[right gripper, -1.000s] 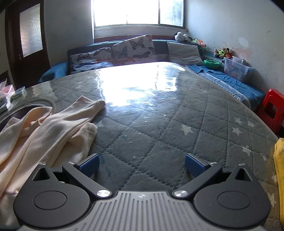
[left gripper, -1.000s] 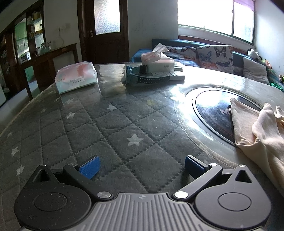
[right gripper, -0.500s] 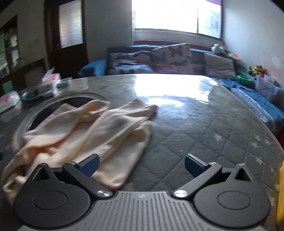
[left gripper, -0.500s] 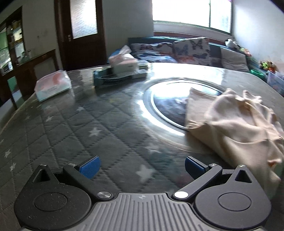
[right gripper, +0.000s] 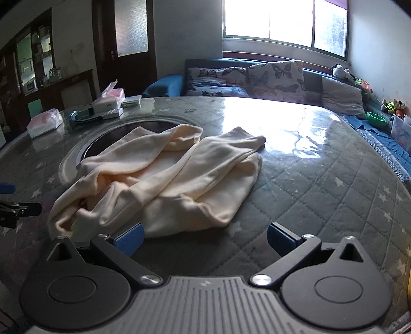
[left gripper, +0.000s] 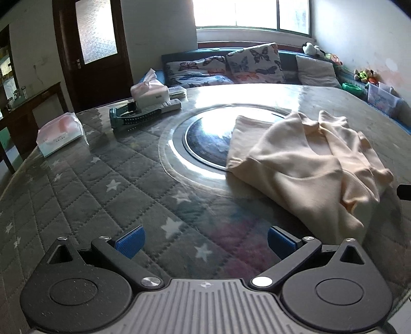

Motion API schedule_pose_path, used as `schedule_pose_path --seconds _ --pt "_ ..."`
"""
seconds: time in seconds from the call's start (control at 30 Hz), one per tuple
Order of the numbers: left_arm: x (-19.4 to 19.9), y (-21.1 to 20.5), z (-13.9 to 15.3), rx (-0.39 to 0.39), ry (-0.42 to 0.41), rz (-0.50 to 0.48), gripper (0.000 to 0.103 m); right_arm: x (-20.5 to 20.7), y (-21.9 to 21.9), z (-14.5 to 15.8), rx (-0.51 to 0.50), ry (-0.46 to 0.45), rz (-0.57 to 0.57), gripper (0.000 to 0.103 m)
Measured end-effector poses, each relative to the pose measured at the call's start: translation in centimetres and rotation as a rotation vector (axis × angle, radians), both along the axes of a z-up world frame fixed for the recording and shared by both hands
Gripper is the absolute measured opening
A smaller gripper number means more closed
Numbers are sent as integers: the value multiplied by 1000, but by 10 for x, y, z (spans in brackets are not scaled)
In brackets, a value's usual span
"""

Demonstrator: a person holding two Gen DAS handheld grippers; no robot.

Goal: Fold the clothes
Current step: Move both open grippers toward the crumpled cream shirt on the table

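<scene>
I can't see the cream garment's folded-under layers; it lies rumpled, just ahead-left of my right gripper and ahead-right of my left gripper. Both grippers gape wide, holding nothing.

Backlit by window; glare on table; dim corners, fisheye edge bending.

No text I can read, dark print on the tissue pack at the desk's left edge too blurred, small label on the tissue box at the far edge equally illegible
</scene>
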State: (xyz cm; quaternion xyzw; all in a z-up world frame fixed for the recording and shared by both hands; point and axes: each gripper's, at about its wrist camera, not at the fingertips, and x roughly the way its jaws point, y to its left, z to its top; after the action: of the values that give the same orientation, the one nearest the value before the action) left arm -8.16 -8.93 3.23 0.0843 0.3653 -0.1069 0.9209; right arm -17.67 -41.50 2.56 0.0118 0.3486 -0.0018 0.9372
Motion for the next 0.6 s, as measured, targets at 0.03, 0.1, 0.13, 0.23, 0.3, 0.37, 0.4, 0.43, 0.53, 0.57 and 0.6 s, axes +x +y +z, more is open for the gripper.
schedule_pose_path --seconds 0.03,0.1,0.13,0.23,0.3,0.37,0.4,0.43,0.53,0.57,0.6 --pt "-2 -1 0 0 2 -4 103 -2 2 -1 -1 1 3 103" --pt "-5 -3 -1 2 5 -11 103 -5 5 -2 0 2 9 103" --pt "-6 -4 -2 5 7 -13 103 -7 6 -3 0 2 12 103" --pt "-10 -6 -3 11 14 -16 103 -12 10 -3 -1 4 20 103" --pt "-12 -6 -4 14 19 -17 103 -15 11 -4 -4 5 24 103" --pt "-13 -7 -4 17 24 -18 103 -17 14 -5 -6 6 29 103" --pt "-14 -8 -5 19 27 -18 103 -17 15 -5 -8 8 31 103" --pt "-15 -8 -5 20 29 -20 103 -18 16 -6 -9 9 32 103" --pt "-17 -10 -7 26 40 -23 103 -21 18 -7 -14 13 39 103" --pt "-17 -11 -7 29 44 -23 103 -21 19 -7 -13 13 41 103" --pt "-17 -11 -7 31 47 -23 103 -22 19 -7 -12 13 44 103"
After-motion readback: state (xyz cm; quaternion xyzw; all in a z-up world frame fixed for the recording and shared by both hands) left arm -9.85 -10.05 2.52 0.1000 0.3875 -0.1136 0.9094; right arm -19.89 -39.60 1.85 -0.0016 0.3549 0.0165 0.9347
